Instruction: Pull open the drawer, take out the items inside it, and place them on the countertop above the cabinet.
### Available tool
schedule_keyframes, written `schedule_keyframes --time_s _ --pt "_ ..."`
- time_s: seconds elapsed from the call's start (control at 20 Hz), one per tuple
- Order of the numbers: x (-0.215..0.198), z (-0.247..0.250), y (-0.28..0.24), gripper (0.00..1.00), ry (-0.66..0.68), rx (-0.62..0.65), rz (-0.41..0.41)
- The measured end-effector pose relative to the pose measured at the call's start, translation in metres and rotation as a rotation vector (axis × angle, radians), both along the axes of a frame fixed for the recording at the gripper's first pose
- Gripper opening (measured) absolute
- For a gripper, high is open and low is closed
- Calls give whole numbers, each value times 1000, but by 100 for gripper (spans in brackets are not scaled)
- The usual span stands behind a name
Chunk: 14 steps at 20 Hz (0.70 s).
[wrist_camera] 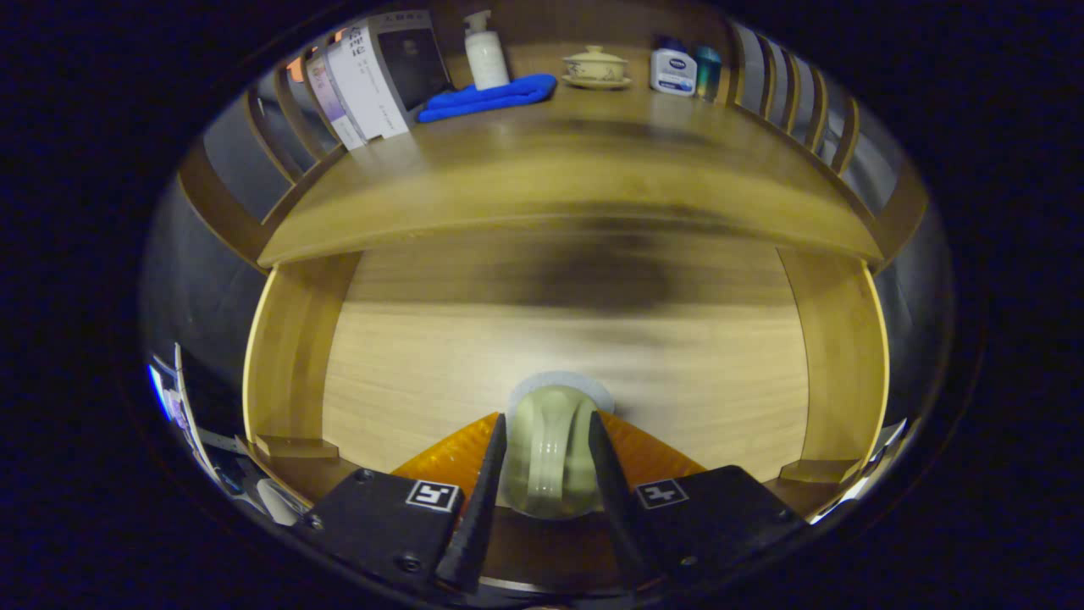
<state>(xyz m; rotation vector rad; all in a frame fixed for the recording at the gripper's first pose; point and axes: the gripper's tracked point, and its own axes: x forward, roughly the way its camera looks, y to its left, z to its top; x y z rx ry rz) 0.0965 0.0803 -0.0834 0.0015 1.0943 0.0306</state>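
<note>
The gripper (549, 474) is hovering over the open drawer (559, 364), its two black fingers (483, 500) closing on a pale green ceramic cup (550, 453) — one finger pressing each side. The cup is sitting between the fingers, at 12 o'clock from the gripper's body. At 12 o'clock beyond it, the countertop (576, 186) is carrying a blue cloth (487, 97), a pump bottle (485, 52), a lidded tea bowl (595, 66) and leaning books (373, 80) — all at its far edge.
</note>
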Motion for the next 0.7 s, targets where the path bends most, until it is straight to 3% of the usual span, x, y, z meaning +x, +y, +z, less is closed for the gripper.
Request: schedule_keyframes --time_s 0.15,0.55,0.7 --pt "-6 -12 -1 42 48 6 -11" --pt "5 0 -6 20 -38 16 33" --pt "9 19 -9 20 -83 29 39"
